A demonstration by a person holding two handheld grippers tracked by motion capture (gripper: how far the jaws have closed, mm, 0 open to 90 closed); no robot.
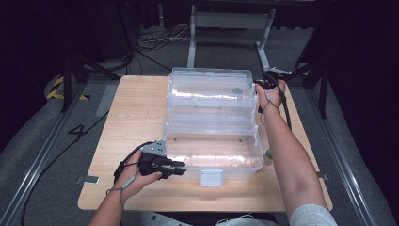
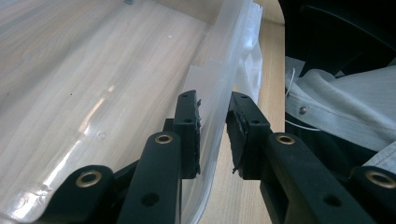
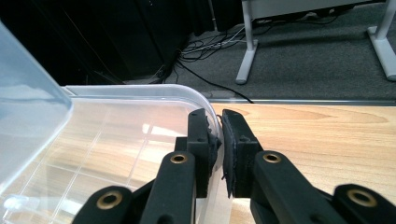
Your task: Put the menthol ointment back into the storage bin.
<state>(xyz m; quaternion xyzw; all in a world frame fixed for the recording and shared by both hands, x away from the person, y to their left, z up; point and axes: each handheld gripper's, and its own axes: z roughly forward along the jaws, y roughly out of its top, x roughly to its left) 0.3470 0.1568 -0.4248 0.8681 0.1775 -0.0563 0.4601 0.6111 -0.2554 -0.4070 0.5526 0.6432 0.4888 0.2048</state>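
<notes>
A large clear plastic box stands open on the wooden table, with its deep base at the front and stepped trays rising toward the back. My left gripper is at the base's front left corner. In the left gripper view its jaws straddle the clear front wall and close on it. My right gripper is at the far right end of the rear top section. There its jaws pinch the thin clear rim.
A white latch sits on the box's front wall. The table's front edge lies just behind my left hand. A metal frame and cables are on the floor beyond the table. A tilted clear panel rises left of my right gripper.
</notes>
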